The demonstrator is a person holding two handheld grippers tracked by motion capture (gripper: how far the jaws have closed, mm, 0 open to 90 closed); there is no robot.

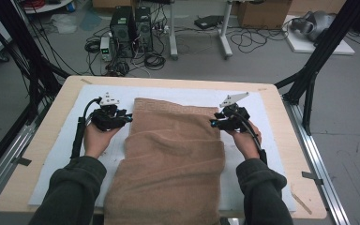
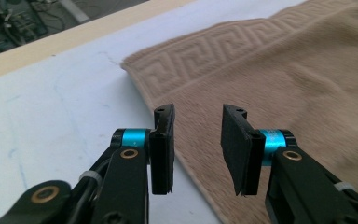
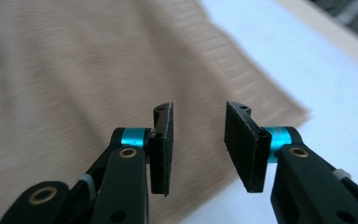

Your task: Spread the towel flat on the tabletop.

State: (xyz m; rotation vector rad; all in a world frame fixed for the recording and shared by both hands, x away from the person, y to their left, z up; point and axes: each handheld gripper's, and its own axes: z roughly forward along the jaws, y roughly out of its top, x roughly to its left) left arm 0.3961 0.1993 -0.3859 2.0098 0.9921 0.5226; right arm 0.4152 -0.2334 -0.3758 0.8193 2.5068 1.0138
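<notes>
A tan towel lies lengthwise on the white mat, its near end hanging over the table's front edge. My left gripper hovers at the towel's far left edge, and its jaws stand apart with nothing between them. In the left gripper view the towel shows a key-pattern border under the left gripper. My right gripper hovers at the towel's far right edge. In the right gripper view the right gripper is open above the towel's edge, holding nothing.
The mat covers a light wooden table. Black frame posts stand at the table's right and left. Computer towers, cables and boxes sit on the floor beyond the far edge.
</notes>
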